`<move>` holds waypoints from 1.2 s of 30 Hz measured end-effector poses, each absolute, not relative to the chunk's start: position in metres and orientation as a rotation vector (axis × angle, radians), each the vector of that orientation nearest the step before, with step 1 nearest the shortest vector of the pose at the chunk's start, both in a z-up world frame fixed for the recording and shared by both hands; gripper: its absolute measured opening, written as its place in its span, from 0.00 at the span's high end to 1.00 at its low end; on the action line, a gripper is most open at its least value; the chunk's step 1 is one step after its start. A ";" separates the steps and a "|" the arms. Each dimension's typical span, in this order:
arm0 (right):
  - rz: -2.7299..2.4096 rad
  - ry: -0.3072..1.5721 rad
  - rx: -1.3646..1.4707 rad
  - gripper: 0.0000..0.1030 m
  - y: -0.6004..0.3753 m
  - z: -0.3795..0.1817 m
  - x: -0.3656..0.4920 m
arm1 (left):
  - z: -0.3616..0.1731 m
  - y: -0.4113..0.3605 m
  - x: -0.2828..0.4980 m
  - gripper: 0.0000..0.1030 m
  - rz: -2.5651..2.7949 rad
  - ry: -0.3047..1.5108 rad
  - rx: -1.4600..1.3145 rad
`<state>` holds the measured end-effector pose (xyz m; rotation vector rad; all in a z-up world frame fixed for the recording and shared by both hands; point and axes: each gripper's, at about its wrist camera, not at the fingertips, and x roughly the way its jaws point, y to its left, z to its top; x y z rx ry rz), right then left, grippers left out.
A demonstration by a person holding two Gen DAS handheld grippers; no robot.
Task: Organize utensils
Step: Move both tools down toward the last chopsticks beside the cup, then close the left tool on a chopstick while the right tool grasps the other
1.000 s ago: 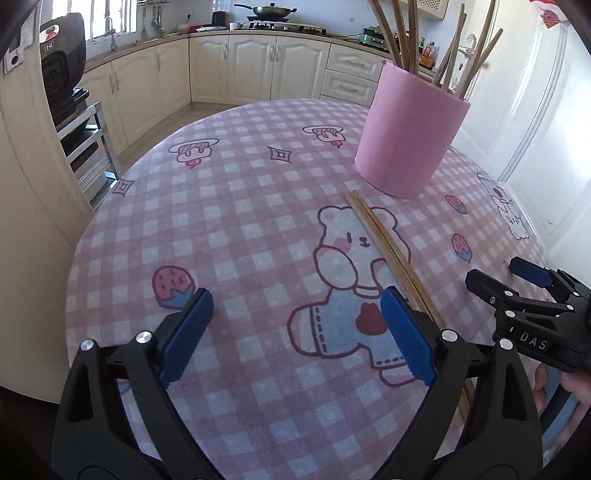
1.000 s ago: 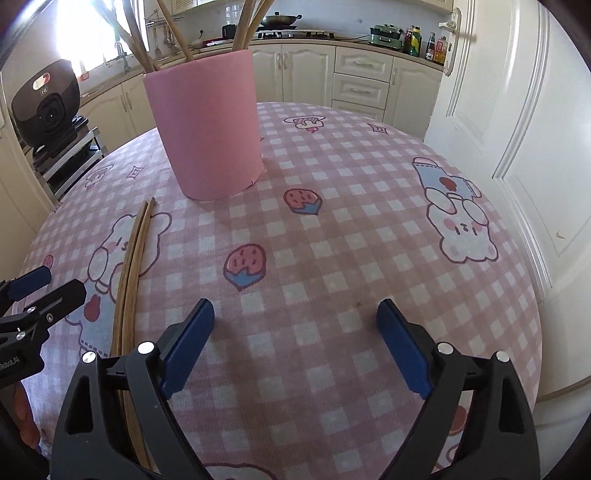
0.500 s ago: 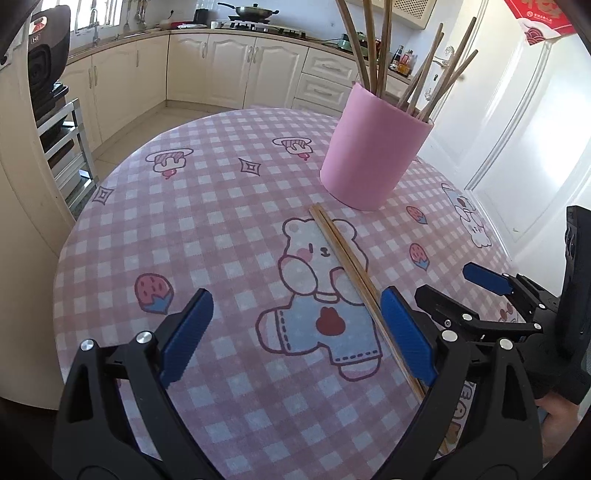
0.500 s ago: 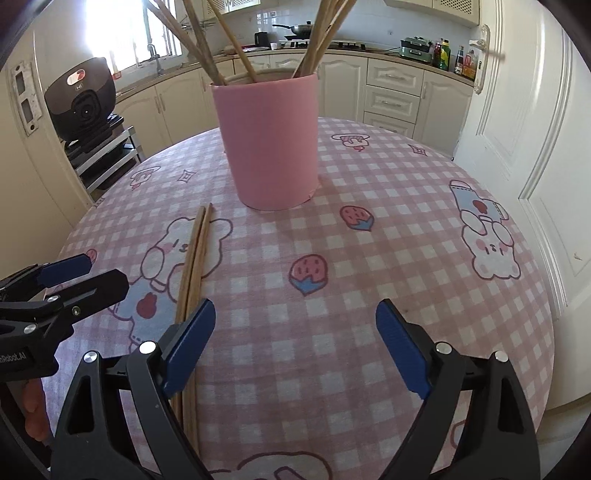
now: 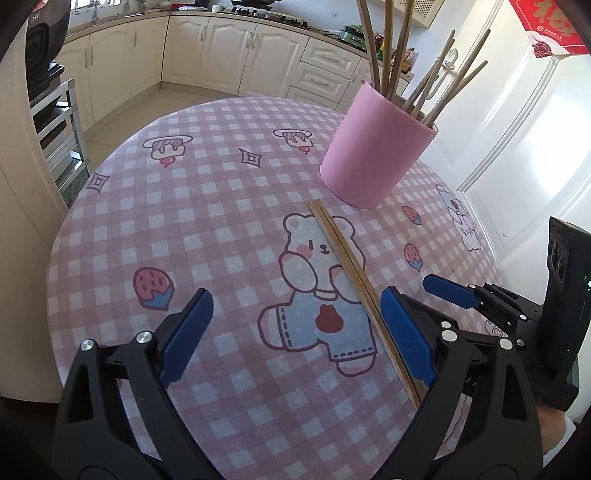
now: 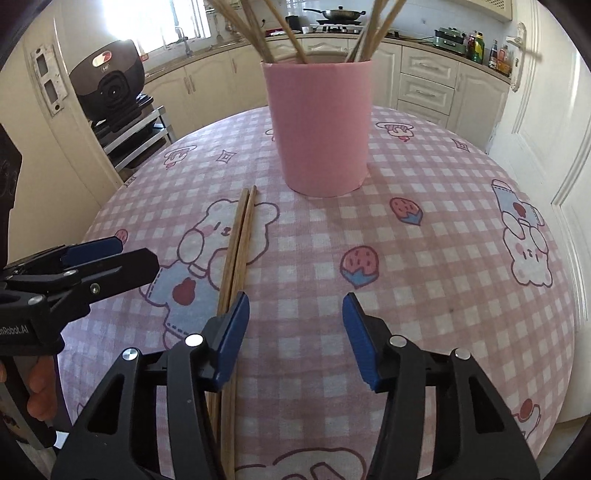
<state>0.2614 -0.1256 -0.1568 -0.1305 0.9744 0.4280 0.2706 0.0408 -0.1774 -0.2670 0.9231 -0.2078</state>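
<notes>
Chopsticks (image 6: 236,254) lie paired on the desk (image 6: 424,258) near the cup (image 6: 321,125). Left gripper (image 5: 295,332) fingers spread wide. Right gripper (image 6: 295,325) fingers are closing, empty, beside the chopsticks.

Two loose chopsticks (image 6: 236,258), one pink holder (image 6: 321,125), two claws (image 6: 295,332)

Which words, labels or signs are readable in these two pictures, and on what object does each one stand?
"nRobot.AI": white print on the left gripper body, its start cut off by the picture edge.
Gold character on the red paper hanging: cut off, not readable.
Small badge on the black cooker: too small to read.
Labels on the counter bottles: too small to read.
</notes>
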 end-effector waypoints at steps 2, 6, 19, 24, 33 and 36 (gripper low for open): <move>0.419 0.965 -0.164 0.52 -0.119 -0.156 0.264 | -0.176 0.043 0.271 0.13 -0.205 0.921 -0.268; 0.414 0.984 -0.186 0.54 -0.112 -0.156 0.268 | -0.175 0.043 0.271 0.13 -0.199 0.919 -0.264; 0.430 1.000 -0.263 0.77 -0.110 -0.160 0.267 | -0.182 0.026 0.283 0.28 -0.211 0.968 -0.244; 0.456 1.017 -0.232 0.77 -0.121 -0.160 0.270 | -0.191 0.011 0.296 0.39 -0.217 1.013 -0.246; 0.499 1.050 -0.198 0.78 -0.126 -0.159 0.282 | -0.196 -0.019 0.315 0.64 -0.134 1.025 -0.092; 0.504 1.060 -0.193 0.78 -0.125 -0.159 0.287 | -0.196 -0.021 0.318 0.75 -0.141 1.021 -0.080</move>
